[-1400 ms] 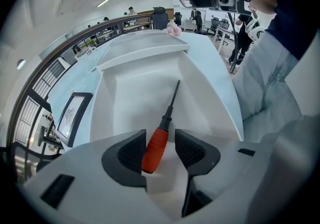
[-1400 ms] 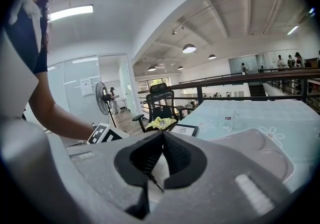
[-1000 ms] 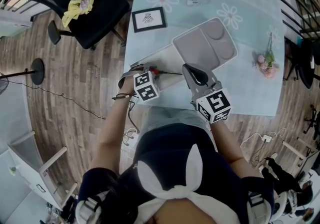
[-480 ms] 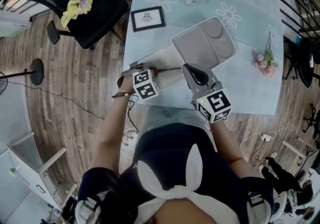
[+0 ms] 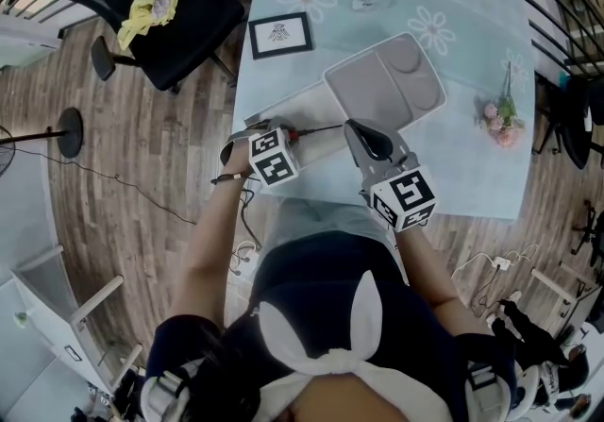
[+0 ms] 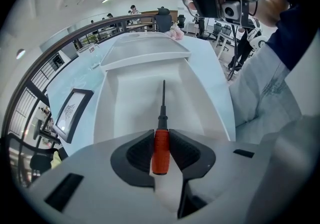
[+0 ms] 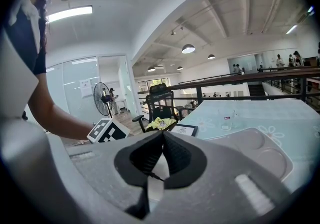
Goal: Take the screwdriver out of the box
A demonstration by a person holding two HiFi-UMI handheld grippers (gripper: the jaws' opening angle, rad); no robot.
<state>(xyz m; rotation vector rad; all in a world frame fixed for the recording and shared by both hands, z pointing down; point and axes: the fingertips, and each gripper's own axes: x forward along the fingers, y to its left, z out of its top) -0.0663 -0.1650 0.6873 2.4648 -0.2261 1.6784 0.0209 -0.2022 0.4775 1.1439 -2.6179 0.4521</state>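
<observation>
An open-plan office, judging by swivel chair (image 5: 184, 33), glass-walled rooms (image 7: 75, 92) and standing fan (image 7: 103, 96).

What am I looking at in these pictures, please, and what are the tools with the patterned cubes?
No robot here: a person holds a hand-held gripper in each hand; the patterned cubes belong to them. One picture comes from a camera on the person's head, looking down; the other two from cameras riding on each one, looking along its jaws. On the table lie an open white box, a framed picture and some flowers. The left hand-held gripper has just been closing its jaws on the red handle of a screwdriver lying in the box. The right hand-held gripper is shut and empty.
</observation>
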